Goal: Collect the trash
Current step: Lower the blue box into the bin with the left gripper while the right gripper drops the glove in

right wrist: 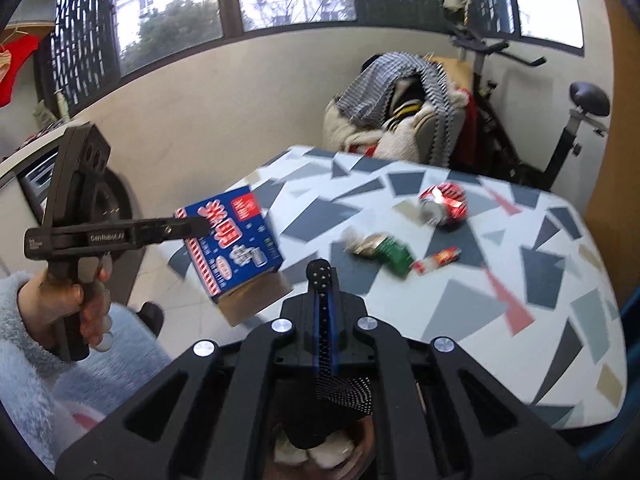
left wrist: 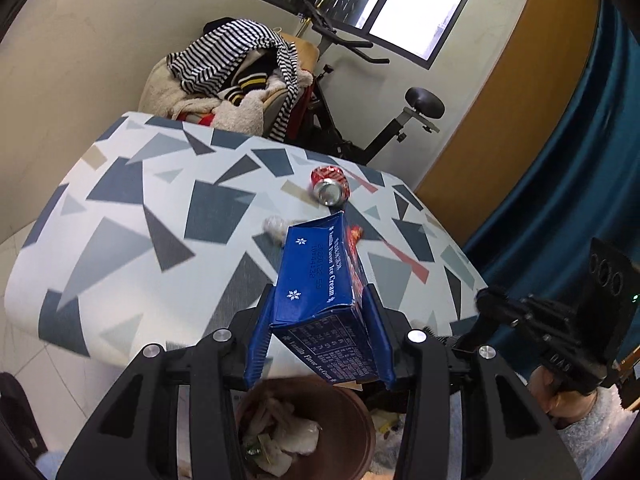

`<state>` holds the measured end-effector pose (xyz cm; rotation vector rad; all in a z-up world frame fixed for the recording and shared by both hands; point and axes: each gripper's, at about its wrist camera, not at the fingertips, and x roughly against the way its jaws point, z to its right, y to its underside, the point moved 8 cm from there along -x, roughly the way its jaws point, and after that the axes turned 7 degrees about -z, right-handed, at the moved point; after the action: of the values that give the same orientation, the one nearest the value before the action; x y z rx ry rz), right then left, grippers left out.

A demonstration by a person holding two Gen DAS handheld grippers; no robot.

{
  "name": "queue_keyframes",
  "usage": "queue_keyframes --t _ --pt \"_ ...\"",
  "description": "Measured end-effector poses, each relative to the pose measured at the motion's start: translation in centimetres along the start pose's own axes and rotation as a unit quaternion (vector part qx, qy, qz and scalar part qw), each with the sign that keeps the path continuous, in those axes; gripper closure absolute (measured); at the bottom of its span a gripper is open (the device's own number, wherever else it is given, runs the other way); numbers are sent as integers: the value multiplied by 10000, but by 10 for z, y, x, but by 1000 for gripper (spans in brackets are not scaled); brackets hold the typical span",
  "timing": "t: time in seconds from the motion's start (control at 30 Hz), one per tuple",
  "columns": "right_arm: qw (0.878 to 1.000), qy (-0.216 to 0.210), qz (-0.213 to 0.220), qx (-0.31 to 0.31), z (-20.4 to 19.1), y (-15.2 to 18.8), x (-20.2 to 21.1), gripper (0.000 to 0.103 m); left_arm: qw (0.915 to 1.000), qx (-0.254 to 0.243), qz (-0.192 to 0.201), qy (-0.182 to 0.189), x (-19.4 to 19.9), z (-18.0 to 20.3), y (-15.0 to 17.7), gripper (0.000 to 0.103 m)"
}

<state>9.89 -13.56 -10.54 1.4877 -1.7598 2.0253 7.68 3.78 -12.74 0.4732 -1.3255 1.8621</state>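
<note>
My left gripper (left wrist: 320, 304) is shut on a blue ice cream box (left wrist: 324, 280) and holds it above the brown trash bin (left wrist: 360, 432), which has crumpled paper inside. The box and the left gripper also show in the right wrist view (right wrist: 236, 244), left of the table. My right gripper (right wrist: 322, 276) is shut and empty, over the bin near the table's front edge. On the patterned table (right wrist: 460, 304) lie a crushed red can (right wrist: 444, 204), a green and gold wrapper (right wrist: 380, 250) and a small red wrapper (right wrist: 438, 260). A white paper ball (left wrist: 274, 228) lies by the box.
A chair piled with striped clothes (left wrist: 236, 76) and an exercise bike (left wrist: 360, 120) stand behind the table. A blue curtain (left wrist: 580, 184) hangs at the right. Windows run along the far wall.
</note>
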Motion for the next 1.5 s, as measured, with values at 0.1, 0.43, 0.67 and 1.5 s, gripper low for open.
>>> queue_keyframes --t 0.1,0.43,0.67,1.5 --pt "9993 -188 -289 -126 -14 17 -11 95 10000 33 -68 -37 0 -3 12 60" --pt "9890 -497 -1240 -640 -33 70 -56 95 9998 111 -176 -44 -4 -8 35 60" --pt "9806 -416 -1777 -712 -39 96 -81 95 9997 170 -175 -38 -3 -11 39 60" --pt "9873 547 -1193 -891 7 65 -51 6 9984 -140 -535 -136 -24 1 66 60"
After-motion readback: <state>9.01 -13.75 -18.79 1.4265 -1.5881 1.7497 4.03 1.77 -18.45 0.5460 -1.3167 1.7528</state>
